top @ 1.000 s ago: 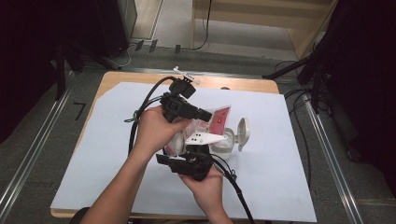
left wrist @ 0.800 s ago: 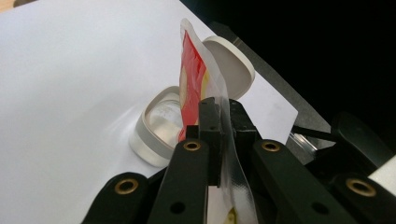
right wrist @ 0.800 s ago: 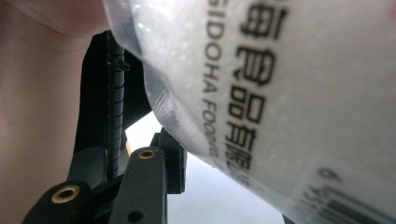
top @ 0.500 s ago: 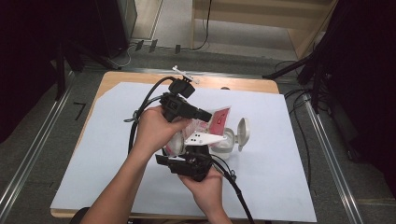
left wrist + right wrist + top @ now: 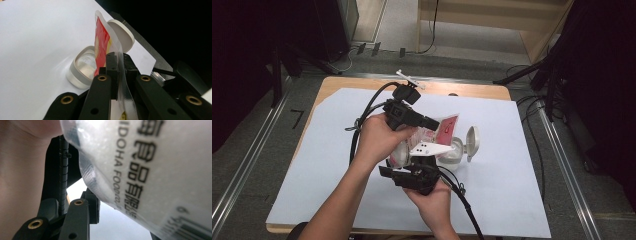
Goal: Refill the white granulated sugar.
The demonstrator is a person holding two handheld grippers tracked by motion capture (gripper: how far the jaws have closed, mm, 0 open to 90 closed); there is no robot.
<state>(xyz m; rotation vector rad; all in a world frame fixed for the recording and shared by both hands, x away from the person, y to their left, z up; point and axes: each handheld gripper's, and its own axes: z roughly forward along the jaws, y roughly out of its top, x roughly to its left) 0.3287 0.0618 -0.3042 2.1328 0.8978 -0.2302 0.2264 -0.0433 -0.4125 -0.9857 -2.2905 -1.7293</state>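
Open-lidded container [image 5: 83,68] just behind pouch [image 5: 101,46], white sheet [image 5: 512,165] beneath

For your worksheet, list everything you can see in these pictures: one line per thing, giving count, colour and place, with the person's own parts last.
Snack pouch: one, red and clear with black print, pinched at its edge in the left claw, above the container.
Container: one, clear with a white rim, open, on the sheet.
Hinged lid: one, white, flipped open at the container's right side.
Sheet: one, white, covering most of the table.
Table: one, light wood, under the sheet.
Cables: black, trailing from both claws.
Left claw: one, black, shut on the pouch.
Right claw: one, black, beside the pouch's lower part; its grip cannot be told.
Hands: two, each holding a claw.
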